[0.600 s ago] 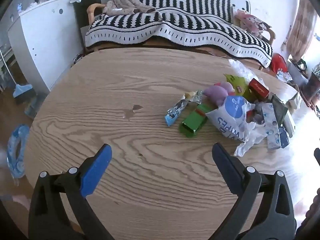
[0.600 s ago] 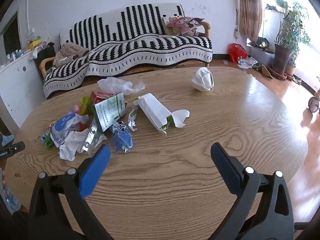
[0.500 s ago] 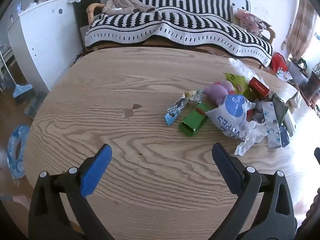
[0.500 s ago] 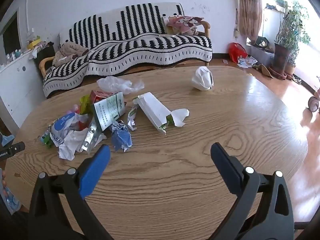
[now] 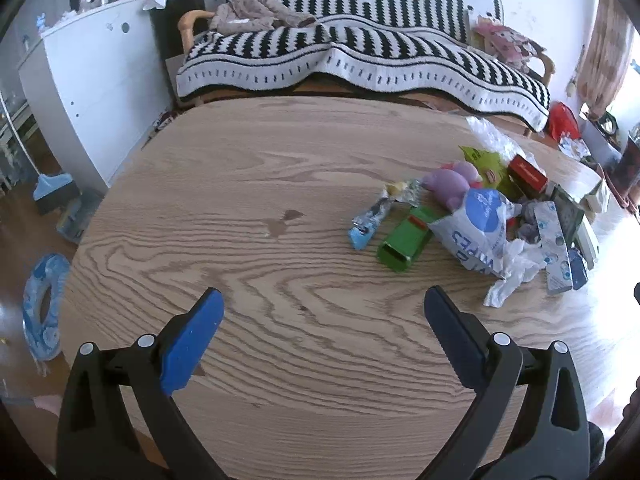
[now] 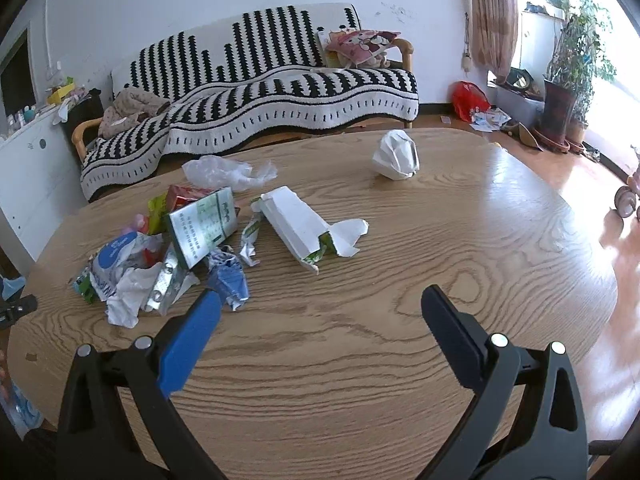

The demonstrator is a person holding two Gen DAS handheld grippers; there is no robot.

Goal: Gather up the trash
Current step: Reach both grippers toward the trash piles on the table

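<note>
A heap of trash lies on the wooden table (image 5: 240, 200). In the left wrist view I see a green box (image 5: 404, 243), a blue wrapper (image 5: 368, 224), a white wipes bag (image 5: 476, 232) and a purple soft toy (image 5: 450, 186). My left gripper (image 5: 323, 308) is open and empty, short of the heap. In the right wrist view a white torn carton (image 6: 298, 226), a green-white box (image 6: 200, 228), a crumpled blue wrapper (image 6: 230, 280), a clear plastic bag (image 6: 224, 172) and a crumpled white paper ball (image 6: 396, 155) lie ahead. My right gripper (image 6: 320, 306) is open and empty.
A sofa with a black-and-white striped blanket (image 5: 360, 52) stands behind the table. A white cabinet (image 5: 88, 76) is at the left. Potted plants (image 6: 568, 80) and a red bag (image 6: 468, 100) are on the floor at the right.
The right wrist view has moved slightly closer to the trash. The left wrist view is nearly the same. Both grippers stay open.
</note>
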